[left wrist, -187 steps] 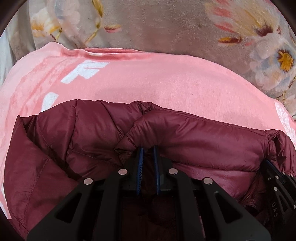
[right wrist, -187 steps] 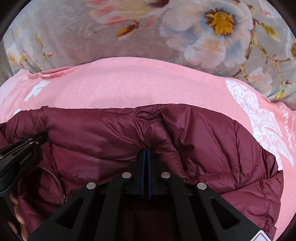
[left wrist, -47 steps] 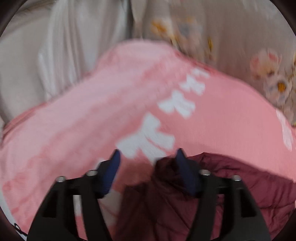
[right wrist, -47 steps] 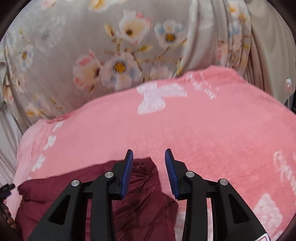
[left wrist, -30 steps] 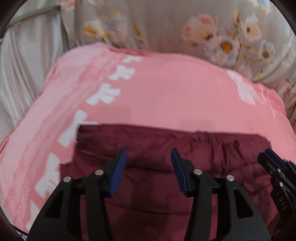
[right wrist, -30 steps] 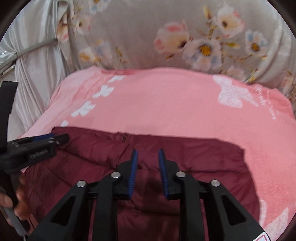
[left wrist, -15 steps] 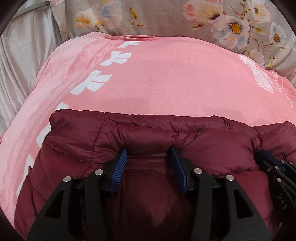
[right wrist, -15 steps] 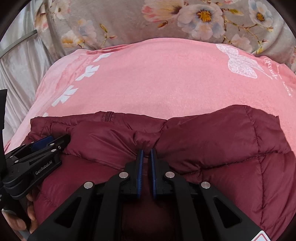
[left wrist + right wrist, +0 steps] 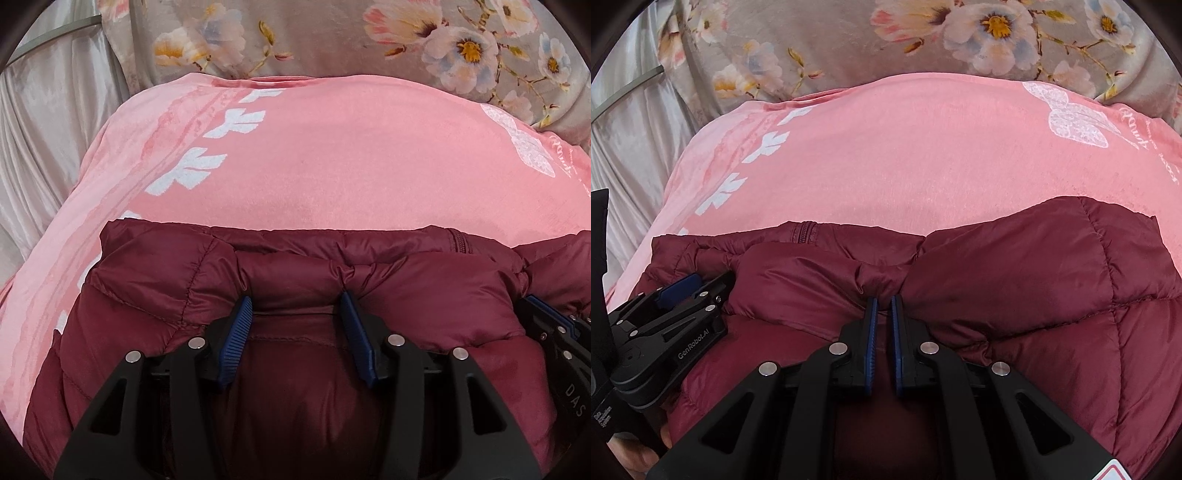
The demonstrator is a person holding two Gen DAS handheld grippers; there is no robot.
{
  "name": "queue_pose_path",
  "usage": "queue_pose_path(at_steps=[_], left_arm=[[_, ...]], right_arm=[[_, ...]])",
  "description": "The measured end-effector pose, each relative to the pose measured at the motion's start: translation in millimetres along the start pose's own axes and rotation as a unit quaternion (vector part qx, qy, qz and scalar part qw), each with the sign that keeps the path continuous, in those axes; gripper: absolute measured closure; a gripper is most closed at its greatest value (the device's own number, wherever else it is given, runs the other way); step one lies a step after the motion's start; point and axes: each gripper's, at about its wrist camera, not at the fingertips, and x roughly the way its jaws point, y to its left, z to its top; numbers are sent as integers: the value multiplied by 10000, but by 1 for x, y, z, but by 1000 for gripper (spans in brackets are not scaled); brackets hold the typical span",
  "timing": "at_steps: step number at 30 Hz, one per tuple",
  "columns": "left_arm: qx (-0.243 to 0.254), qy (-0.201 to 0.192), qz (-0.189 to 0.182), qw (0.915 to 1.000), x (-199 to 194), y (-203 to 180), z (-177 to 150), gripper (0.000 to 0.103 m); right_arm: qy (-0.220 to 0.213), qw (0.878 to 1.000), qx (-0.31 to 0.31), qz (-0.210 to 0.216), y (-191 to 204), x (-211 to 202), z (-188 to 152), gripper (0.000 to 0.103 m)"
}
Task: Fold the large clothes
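A dark red puffer jacket lies folded on a pink blanket; it also shows in the right wrist view. My left gripper is open, its blue pads astride the jacket's near folded edge. My right gripper is shut on a pinch of the jacket's edge, to the right of the left one. The left gripper shows at the left of the right wrist view. The right gripper shows at the right edge of the left wrist view.
The pink blanket with white prints covers a bed. A grey floral cover lies behind it. Pale curtain fabric hangs at the left. Part of a hand shows at the lower left.
Both grippers came back down from above the blanket to the jacket's near edge. The right gripper closed on the fabric. The left stays open around the edge.
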Motion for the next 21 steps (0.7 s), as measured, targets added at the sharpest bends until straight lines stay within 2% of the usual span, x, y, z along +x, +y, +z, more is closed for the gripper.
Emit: queue_pose_path(at_steps=[9,13,14,15,16,19,21], left_arm=[[5,-28,108,9999,1,-1,0,51],[-92,-26,9,10000,0,4,0,48],[-141,-13,-55,9999,-2,7,1,48],[-220,7,-133,9997,-8,12,-1,48],[-309,44,-224,9993,-17,17,-3,48],[-571,-47,-492,9971,-51,31,-22,48],[-599,-121,-514,9968,-68,36,-37,47]], right_arm=[[-25,9999,90,104,-4,-1,2,99],[-114,9998,144,100,-6,-7,0,99],[-208,9996,168,-58,-6,-15,-1,99],[-304,9991,233,-201,-5,-29,-5,94],[-404,9986,286,-164,-5,-42,-10,86],[-637,9978,174,84,4,-83,-38,86],[-683,9977,-37,-2,13,-98,-60,86]])
